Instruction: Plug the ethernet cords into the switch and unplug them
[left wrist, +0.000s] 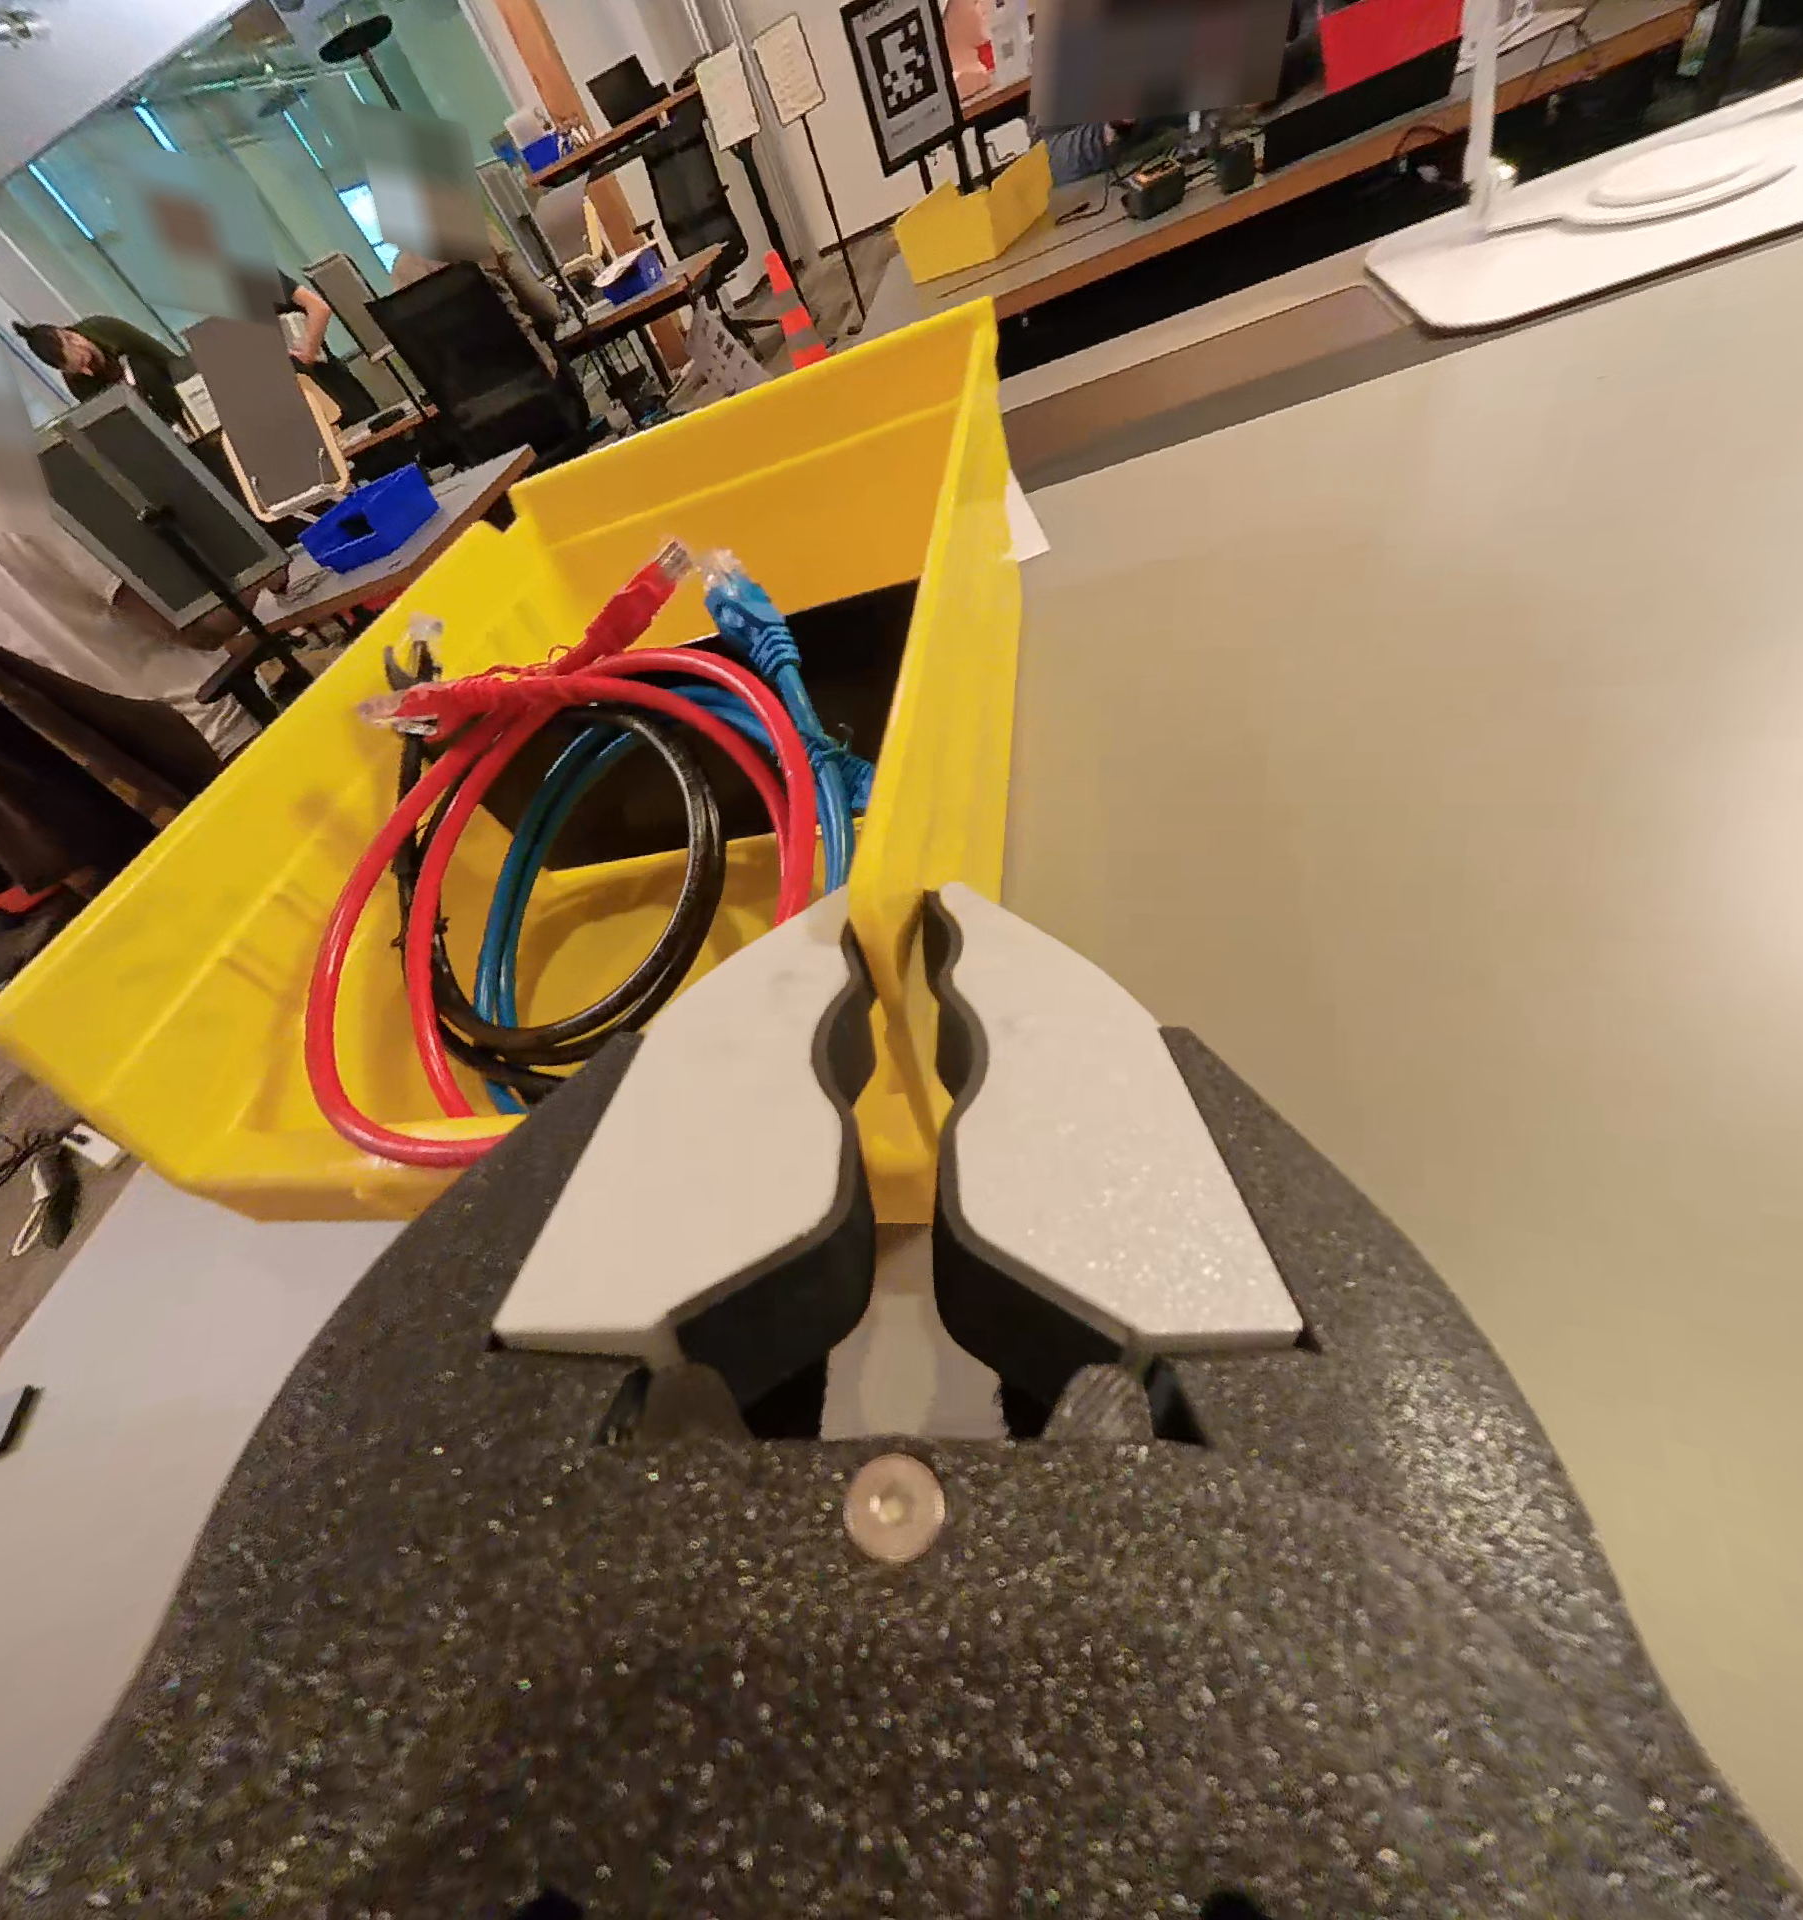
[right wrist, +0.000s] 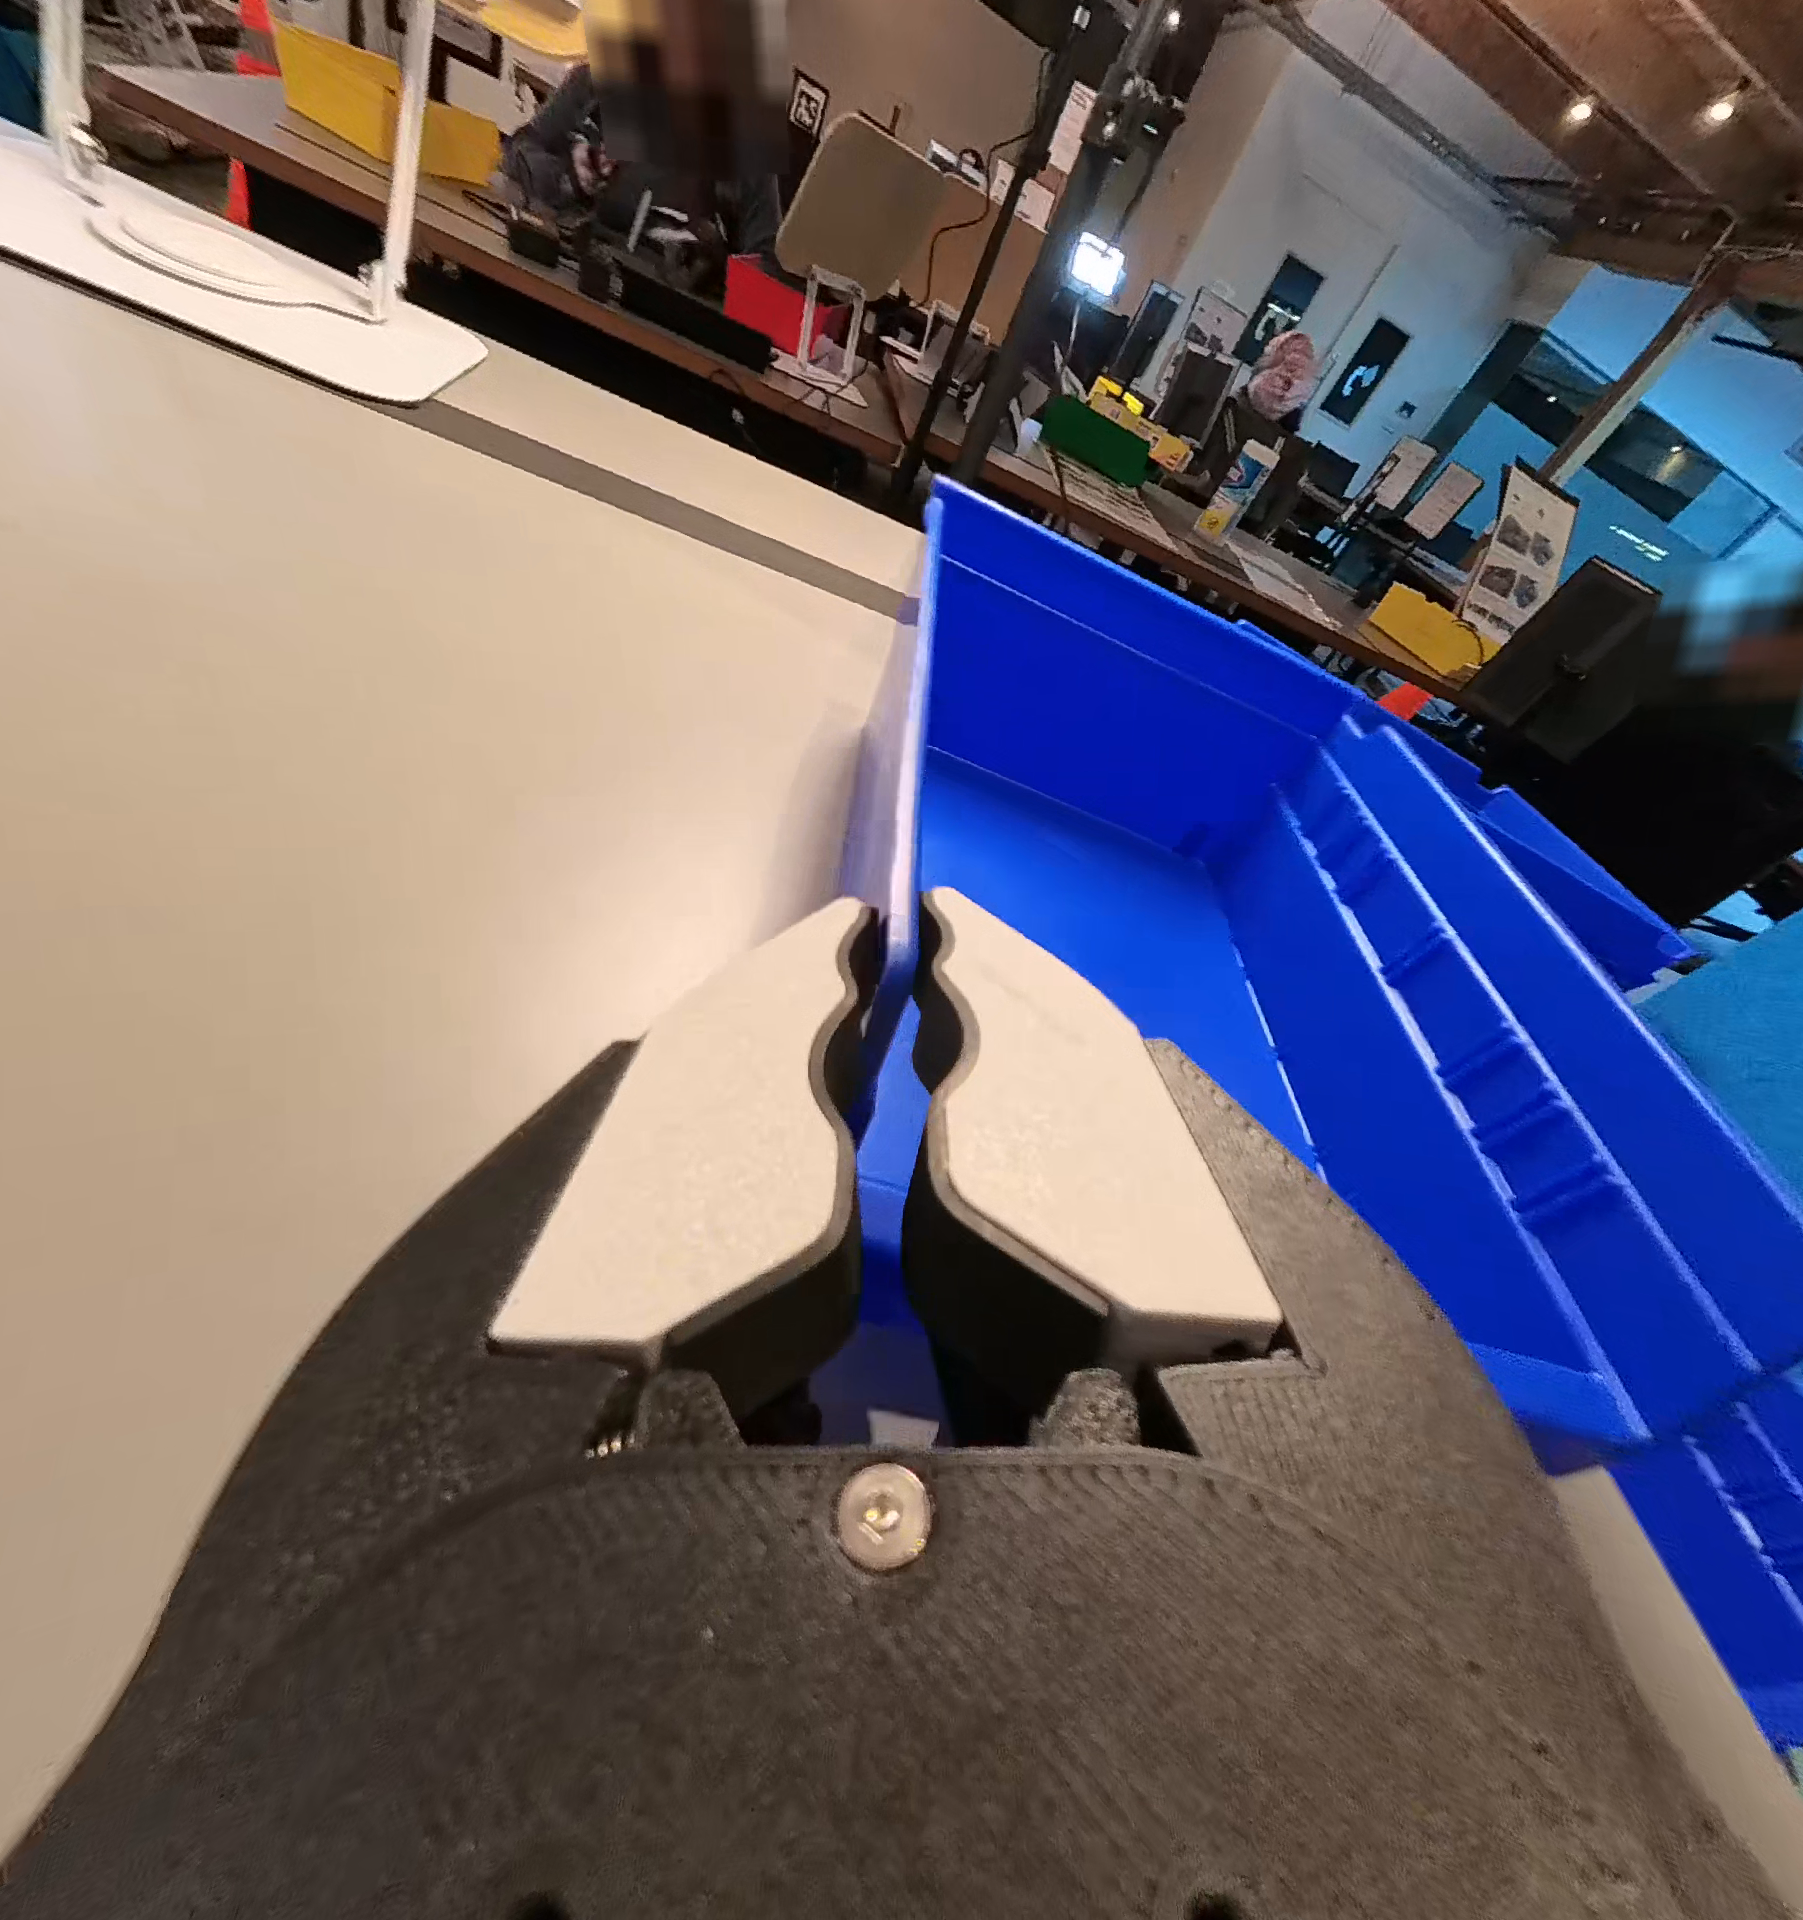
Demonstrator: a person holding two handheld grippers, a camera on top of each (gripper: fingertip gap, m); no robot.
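Note:
In the left wrist view a yellow bin holds coiled ethernet cords: a red cord, a blue cord and a black cord. A dark box-like thing lies under them; I cannot tell whether it is the switch. My left gripper is shut on the yellow bin's right wall. In the right wrist view my right gripper is shut on the left wall of a blue bin, whose inside shows nothing in it.
Both bins stand on a pale grey table. A white stand base sits at the table's far edge, also in the right wrist view. Beyond are work tables, chairs, people and an orange cone. My hands' fingertips stand some 60 cm from each other.

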